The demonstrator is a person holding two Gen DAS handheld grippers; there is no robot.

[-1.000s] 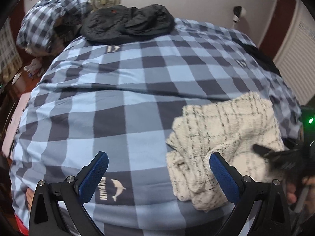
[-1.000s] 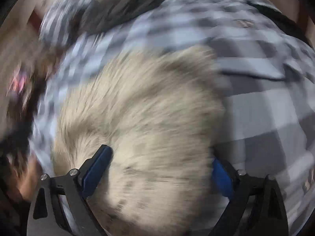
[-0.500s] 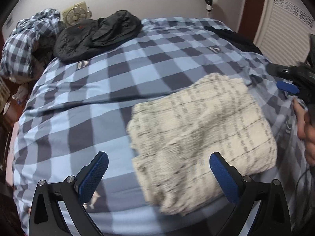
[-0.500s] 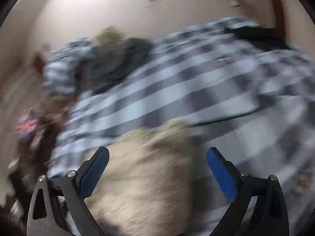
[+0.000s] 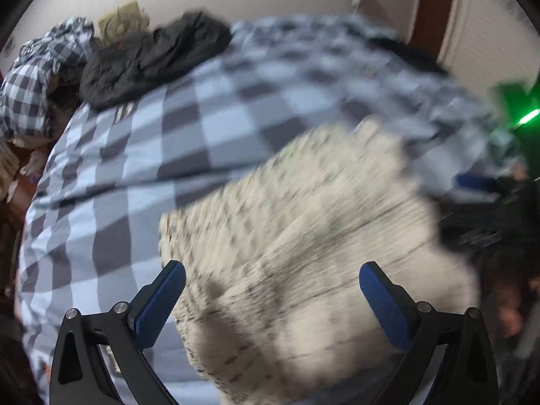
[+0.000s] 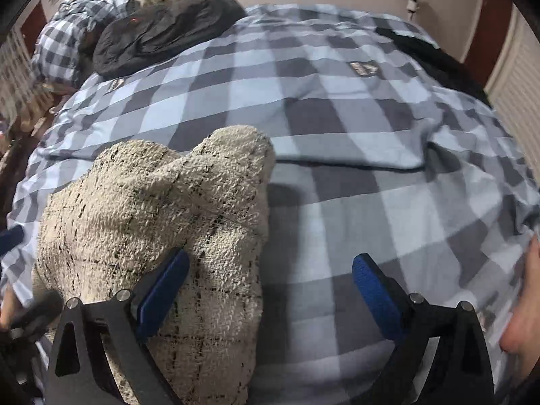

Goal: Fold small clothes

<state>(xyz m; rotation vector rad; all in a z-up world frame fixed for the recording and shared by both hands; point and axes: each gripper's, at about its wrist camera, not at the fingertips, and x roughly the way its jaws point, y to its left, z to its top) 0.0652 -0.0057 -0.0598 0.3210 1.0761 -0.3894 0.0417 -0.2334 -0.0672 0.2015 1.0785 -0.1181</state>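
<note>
A cream knitted garment [image 5: 303, 236] with thin black check lines lies bunched on the blue-and-grey checked bedspread [image 5: 162, 155]. In the left wrist view it is motion-blurred and fills the space ahead of my left gripper [image 5: 270, 297], which is open and hovers over it with nothing between its fingers. The right wrist view shows the same garment [image 6: 152, 219] as a rumpled mound at the lower left. My right gripper [image 6: 270, 290] is open too; its left finger sits over the garment's edge and its right finger over bare bedspread [image 6: 337, 118].
A black jacket [image 6: 162, 30] and a crumpled checked blanket [image 6: 71, 33] lie at the far left of the bed, another dark item [image 6: 435, 57] at the far right. A wall and a louvred door [image 6: 516, 81] stand behind. A hand [image 6: 526, 303] shows at the right edge.
Both grippers have swung back toward the garment. The left view has dropped closer over it and blurred; the right view has settled and sharpened, with the garment now bunched up at its left.
</note>
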